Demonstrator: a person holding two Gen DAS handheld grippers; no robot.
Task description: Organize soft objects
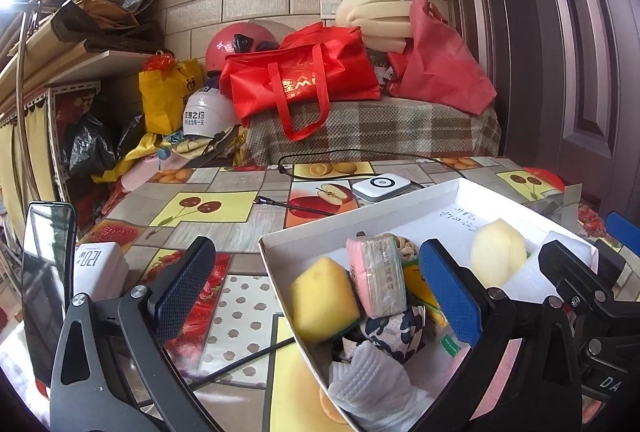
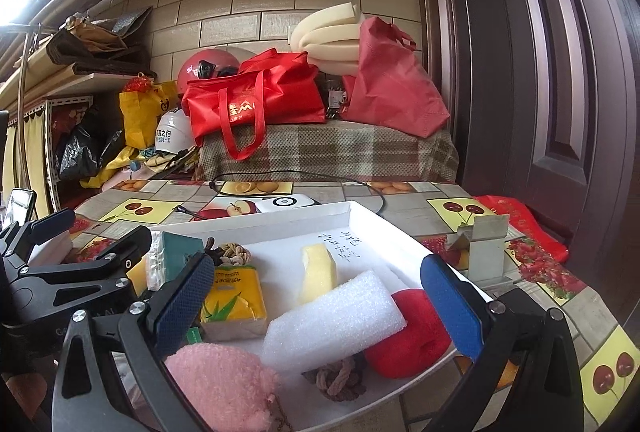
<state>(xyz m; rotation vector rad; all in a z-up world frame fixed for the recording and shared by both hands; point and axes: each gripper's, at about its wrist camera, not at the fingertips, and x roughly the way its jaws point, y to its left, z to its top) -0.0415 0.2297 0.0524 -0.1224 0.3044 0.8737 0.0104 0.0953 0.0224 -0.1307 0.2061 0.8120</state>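
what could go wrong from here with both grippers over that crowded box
1. The white box is packed; closing on the white foam block may drag the red ball touching it.
2. The left gripper and right gripper, both open, hover close together and might collide.

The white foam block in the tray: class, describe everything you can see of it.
The white foam block is a long rectangular slab of finely bubbled, spongy-looking packing foam, plain white and undamaged. It lies tilted inside the white tray, its near end propped on a knotted brown rope. A red woolly ball presses against its right side, and a pale yellow sponge piece stands just behind it. It sits between the open right hand-held gripper fingers, ungripped.
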